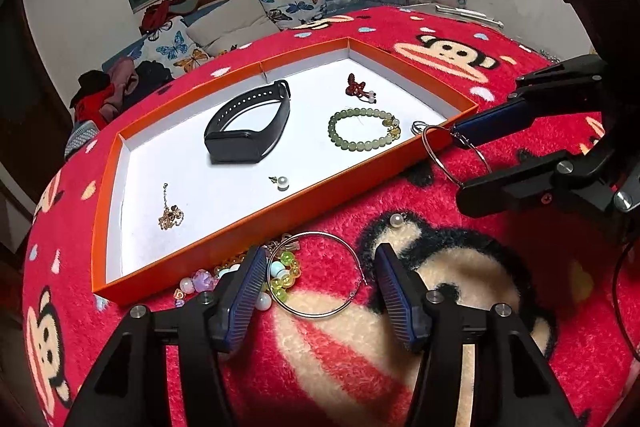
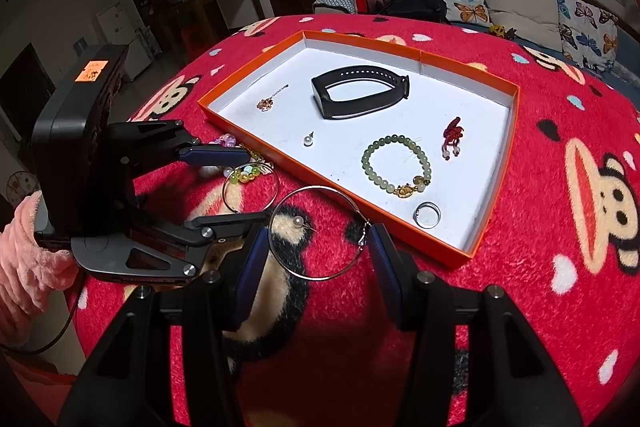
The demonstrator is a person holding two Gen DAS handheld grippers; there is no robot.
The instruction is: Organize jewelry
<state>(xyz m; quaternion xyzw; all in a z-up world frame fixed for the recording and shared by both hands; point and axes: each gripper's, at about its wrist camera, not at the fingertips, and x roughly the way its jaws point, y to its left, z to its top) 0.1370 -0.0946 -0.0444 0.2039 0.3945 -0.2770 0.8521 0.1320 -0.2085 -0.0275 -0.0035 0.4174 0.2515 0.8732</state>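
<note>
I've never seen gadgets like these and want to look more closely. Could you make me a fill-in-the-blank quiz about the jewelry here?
1. The black wristband lies inside a tray whose outer walls are ___.
2. The bead bracelet inside that tray is ___ in colour.
3. One silver hoop is clamped between the fingers of the ___ gripper.

Missing words: orange; green; right.
</note>
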